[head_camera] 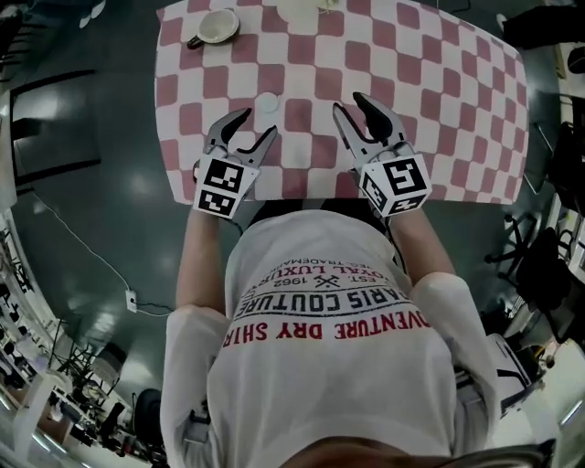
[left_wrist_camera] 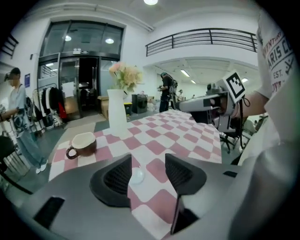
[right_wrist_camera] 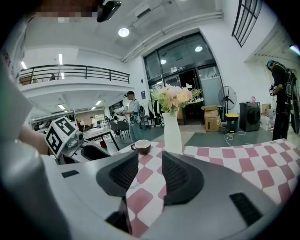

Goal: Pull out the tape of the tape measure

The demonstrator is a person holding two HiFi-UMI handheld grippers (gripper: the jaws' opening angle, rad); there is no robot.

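Both open and empty over the near edge of the red-and-white checked tablecloth [head_camera: 439,82]: left gripper [head_camera: 260,122] jaws apart, small round white tape measure [head_camera: 267,102] lying on the cloth just ahead of its tips, untouched; right gripper [head_camera: 347,101] jaws apart near it; brown ceramic mug [head_camera: 215,26] at the far-left corner.

Bright ceiling lights [right_wrist_camera: 123,32], fisheye-warped edges, dim head view

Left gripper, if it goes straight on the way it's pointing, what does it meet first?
The left gripper, jaws open, would probably meet the small white round object on the checked tablecloth first; depth is unclear.
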